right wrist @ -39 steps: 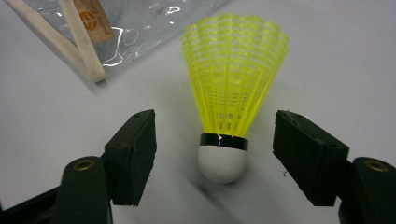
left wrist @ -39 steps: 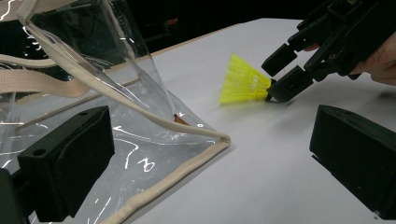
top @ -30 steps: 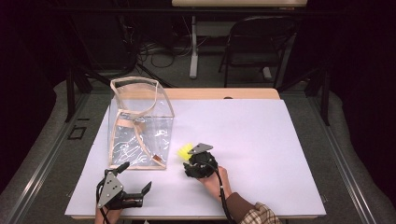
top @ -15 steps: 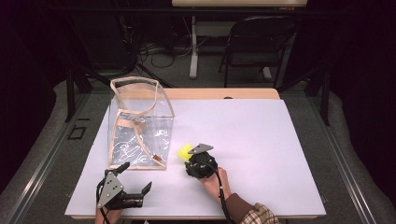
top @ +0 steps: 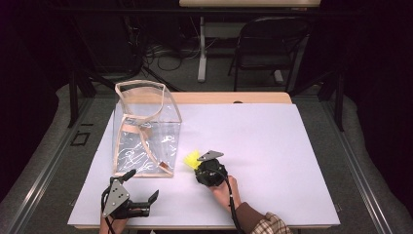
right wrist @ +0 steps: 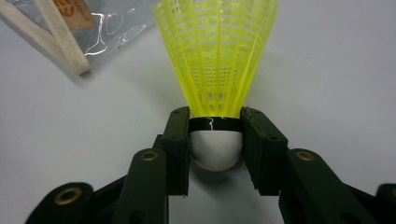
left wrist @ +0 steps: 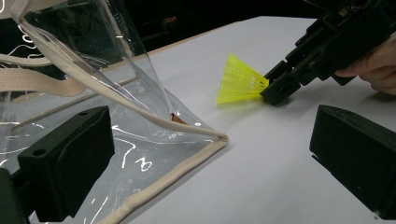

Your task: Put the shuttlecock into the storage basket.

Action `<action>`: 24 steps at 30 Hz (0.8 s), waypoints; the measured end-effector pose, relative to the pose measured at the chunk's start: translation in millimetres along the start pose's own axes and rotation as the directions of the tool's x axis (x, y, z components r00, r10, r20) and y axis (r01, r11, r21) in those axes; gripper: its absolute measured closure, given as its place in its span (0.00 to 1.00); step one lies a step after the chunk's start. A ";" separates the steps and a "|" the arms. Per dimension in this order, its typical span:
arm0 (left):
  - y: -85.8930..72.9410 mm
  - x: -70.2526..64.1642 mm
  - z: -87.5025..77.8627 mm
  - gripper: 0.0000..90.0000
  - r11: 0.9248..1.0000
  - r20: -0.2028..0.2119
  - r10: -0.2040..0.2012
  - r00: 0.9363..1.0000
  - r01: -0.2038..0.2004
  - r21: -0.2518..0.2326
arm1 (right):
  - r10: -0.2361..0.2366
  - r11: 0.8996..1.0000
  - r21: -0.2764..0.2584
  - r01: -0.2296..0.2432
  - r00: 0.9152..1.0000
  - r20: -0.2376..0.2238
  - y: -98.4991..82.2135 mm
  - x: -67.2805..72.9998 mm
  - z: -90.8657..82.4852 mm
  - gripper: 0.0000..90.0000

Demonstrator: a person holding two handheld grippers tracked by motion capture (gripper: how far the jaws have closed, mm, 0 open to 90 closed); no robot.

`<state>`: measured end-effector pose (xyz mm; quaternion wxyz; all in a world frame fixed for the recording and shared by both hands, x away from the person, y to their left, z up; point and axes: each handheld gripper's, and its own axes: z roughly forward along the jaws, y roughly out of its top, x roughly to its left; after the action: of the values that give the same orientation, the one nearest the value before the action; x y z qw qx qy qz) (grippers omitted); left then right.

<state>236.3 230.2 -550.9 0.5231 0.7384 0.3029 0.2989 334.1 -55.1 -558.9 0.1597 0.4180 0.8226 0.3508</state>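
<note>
A yellow plastic shuttlecock point(right wrist: 217, 56) with a white cork base lies on the white table point(top: 272, 146), just right of a clear bag point(top: 146, 131). My right gripper point(right wrist: 216, 140) is shut on its base, both pads pressing the cork. Its jaws have just been closing with the shuttlecock between them. In the high view the right gripper point(top: 198, 165) sits low on the table with the shuttlecock point(top: 191, 159) at its tips. My left gripper point(top: 143, 184) rests near the front edge, open. Between its jaws point(left wrist: 210, 154) there is only the bag's lower corner point(left wrist: 205, 137) and bare table.
The clear bag with beige trim and straps point(left wrist: 93, 93) stands upright at the left of the table, its mouth open at the top. A folding chair point(top: 270, 44) and cables lie beyond the far edge. Dark floor surrounds the table.
</note>
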 end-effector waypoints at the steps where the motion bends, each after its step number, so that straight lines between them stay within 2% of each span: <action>1: 0.0 0.0 0.0 0.00 1.000 0.000 0.000 1.000 0.000 -0.001 | 0.000 1.000 0.000 0.000 1.000 0.000 0.0 0.0 0.0 0.71; 15: 0.0 0.3 0.5 0.00 1.000 -0.001 0.005 1.000 -0.005 0.003 | -0.001 1.000 -0.021 0.001 1.000 0.000 1.5 -2.8 -5.5 0.72; 24: 0.1 -0.4 1.7 0.00 1.000 0.006 0.009 1.000 -0.009 0.005 | -0.027 0.999 -0.038 0.027 1.000 -0.001 2.9 -3.1 -10.8 0.72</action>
<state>237.3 228.9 -551.3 0.5207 0.7420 0.2987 0.2984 331.6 -61.2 -549.4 0.1717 0.4033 0.8216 0.3644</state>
